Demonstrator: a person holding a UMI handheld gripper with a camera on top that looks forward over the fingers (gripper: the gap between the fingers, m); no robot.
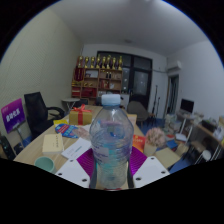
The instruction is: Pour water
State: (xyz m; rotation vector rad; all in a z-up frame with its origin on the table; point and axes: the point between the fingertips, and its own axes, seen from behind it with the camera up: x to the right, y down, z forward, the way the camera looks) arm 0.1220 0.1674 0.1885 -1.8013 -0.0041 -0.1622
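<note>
- The tool [111,172] pinches a clear water bottle [111,140] upright between its pads, white cap on.
- Far behind lies a cluttered tabletop [60,135].

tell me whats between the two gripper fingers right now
A clear water bottle with a white cap stands upright between the fingers, pink pads close against its sides, as the gripper view shows; a cluttered table lies beyond.
</note>
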